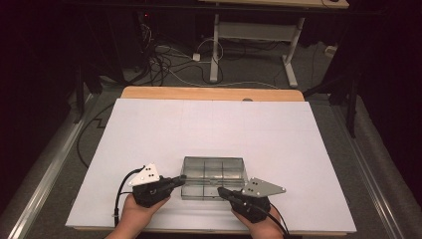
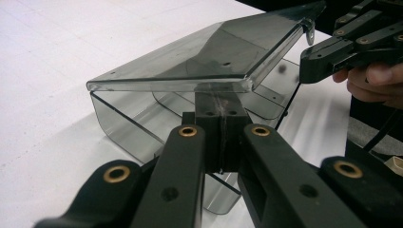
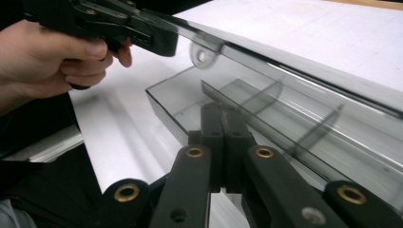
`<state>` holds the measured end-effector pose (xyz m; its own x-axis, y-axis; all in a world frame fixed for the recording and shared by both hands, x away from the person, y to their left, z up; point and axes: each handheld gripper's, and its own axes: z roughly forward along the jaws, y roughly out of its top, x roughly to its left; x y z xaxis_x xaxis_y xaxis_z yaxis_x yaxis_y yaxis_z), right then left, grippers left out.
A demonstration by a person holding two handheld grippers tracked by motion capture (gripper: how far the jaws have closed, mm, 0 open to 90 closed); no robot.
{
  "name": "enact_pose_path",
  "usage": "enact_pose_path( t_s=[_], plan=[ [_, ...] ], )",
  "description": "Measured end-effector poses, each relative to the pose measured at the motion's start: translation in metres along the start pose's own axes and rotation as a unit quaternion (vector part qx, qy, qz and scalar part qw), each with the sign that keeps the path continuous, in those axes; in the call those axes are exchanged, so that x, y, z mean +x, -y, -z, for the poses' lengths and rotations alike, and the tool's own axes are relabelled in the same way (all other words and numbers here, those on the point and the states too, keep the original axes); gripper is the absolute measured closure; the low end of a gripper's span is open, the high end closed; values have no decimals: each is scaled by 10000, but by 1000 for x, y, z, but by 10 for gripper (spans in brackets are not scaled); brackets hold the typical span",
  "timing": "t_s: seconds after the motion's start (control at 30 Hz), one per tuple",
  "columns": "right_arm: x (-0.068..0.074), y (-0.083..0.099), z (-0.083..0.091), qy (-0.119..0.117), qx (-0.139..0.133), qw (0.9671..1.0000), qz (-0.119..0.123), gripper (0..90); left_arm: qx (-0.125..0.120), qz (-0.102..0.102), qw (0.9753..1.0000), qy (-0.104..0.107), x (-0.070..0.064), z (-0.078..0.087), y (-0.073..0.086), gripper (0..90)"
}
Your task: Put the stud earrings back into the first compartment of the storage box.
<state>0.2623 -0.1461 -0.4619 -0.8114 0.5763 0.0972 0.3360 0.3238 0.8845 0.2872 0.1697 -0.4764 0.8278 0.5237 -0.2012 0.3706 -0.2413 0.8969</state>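
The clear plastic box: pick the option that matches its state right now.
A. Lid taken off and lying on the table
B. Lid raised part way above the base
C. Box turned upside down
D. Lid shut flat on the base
B: in the left gripper view the lid slants up over the box, with an open gap between them, near the left gripper.

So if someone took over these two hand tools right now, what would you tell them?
Left gripper: jaws shut, tips tucked just under the front edge of the lid.
Right gripper: jaws shut, at the same edge further along.
Clear box: on the white table, near side; compartments look empty.
Done: lid partly raised.
Left: probably swing it fully open.
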Motion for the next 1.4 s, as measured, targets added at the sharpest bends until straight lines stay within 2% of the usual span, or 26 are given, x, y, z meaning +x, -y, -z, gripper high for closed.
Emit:
enact_pose_path(
  t_s=[0.37, 0.9, 1.3, 1.4],
  plan=[
    [-13, 7, 19, 371, 6, 9992, -114, 900, 5, -79, 10000, -52, 7, -5, -3, 875],
    [-37, 14, 40, 854, -60, 9960, -273, 900, -8, -66, 9999, -104, 14, -7, -4, 875],
    [-61, 13, 41, 1201, -97, 9923, -301, 900, 54, -107, 9998, -145, 15, -12, -6, 875],
    [-67, 11, 40, 1300, -99, 9911, -270, 900, 39, -27, 9999, -119, 17, -15, -6, 875]
  ],
)
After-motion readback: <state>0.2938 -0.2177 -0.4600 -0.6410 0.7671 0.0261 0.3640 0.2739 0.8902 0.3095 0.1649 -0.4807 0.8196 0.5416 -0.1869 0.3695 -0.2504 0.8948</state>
